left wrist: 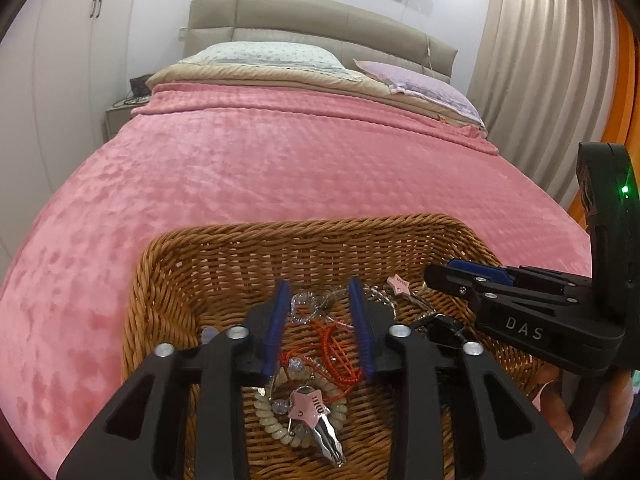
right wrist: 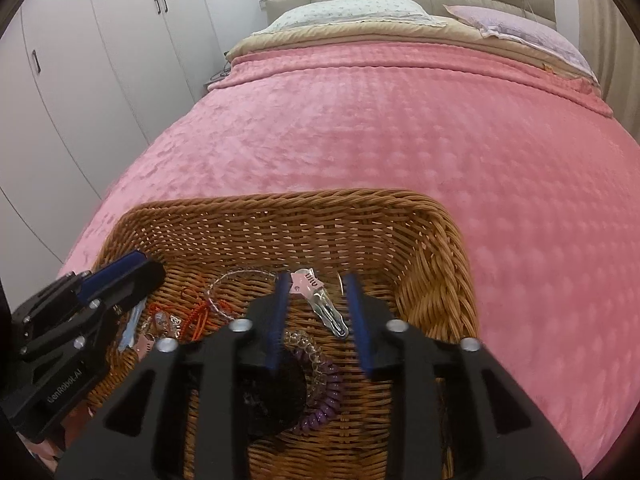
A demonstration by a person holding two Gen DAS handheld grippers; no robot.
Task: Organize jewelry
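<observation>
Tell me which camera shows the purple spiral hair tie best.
The right wrist view: the purple spiral hair tie lies in the wicker basket just below the open right gripper, partly hidden by a finger. The left wrist view shows none of it.

Soft even indoor light, fisheye-warped edges

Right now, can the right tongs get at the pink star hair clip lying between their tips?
Probably yes: the right tongs are open, and the pink star hair clip lies uncovered in the wicker basket.
</observation>
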